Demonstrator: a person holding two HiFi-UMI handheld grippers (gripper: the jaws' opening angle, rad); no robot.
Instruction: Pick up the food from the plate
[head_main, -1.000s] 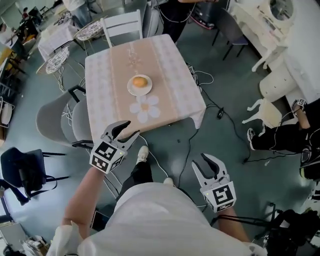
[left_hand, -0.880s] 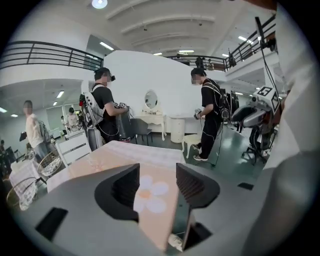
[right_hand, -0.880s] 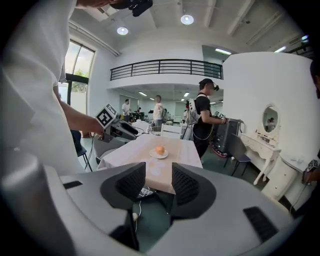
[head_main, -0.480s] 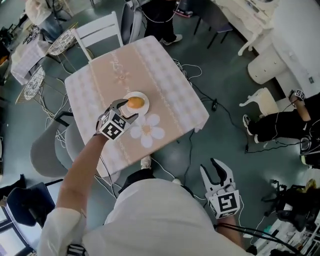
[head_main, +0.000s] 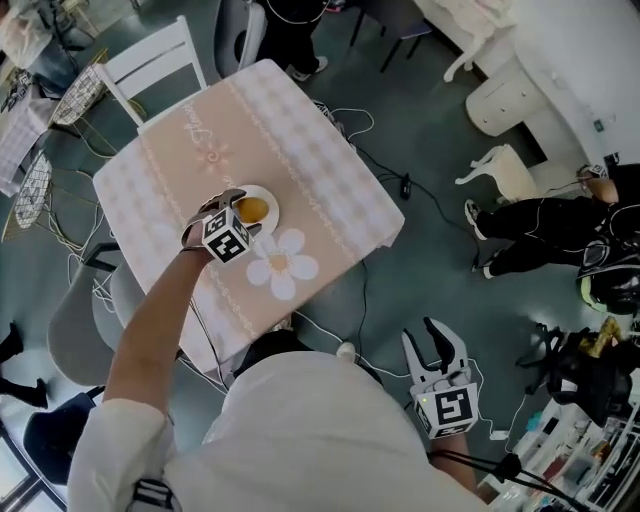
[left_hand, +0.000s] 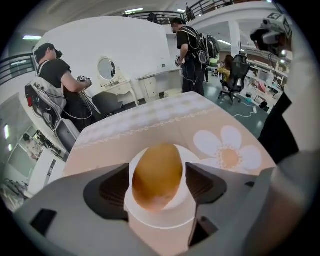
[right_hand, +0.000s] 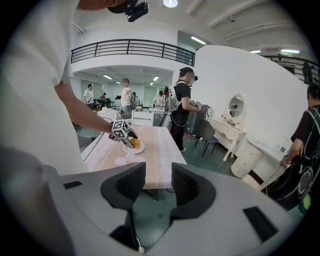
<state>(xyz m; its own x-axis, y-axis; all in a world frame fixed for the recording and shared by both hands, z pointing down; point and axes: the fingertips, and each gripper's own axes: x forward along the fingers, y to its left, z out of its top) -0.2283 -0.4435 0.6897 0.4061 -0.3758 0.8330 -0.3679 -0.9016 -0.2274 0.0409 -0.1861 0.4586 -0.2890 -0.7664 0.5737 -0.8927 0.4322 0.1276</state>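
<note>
An oval orange-yellow piece of food (head_main: 253, 209) lies on a small white plate (head_main: 269, 199) on the pink-clothed table (head_main: 330, 170). My left gripper (head_main: 236, 212) reaches over the plate. In the left gripper view its jaws are opening, with the food (left_hand: 156, 172) between the dark pads (left_hand: 112, 190) and a thin gap on either side, above the plate (left_hand: 160, 217). My right gripper (head_main: 440, 345) hangs open and empty over the floor, off the table's near right corner. The right gripper view has its jaws (right_hand: 158, 187) apart, the table (right_hand: 155, 150) far ahead.
A white daisy mat (head_main: 280, 266) lies just in front of the plate. A white chair (head_main: 150, 62) stands at the table's far side, a grey chair (head_main: 75, 320) to its left. Cables (head_main: 375, 160) trail on the floor. A person in black (head_main: 545, 235) sits at right.
My left gripper travelled from the table's near edge out to the plate and now has its jaws around the food. The right gripper stayed low by my side.
</note>
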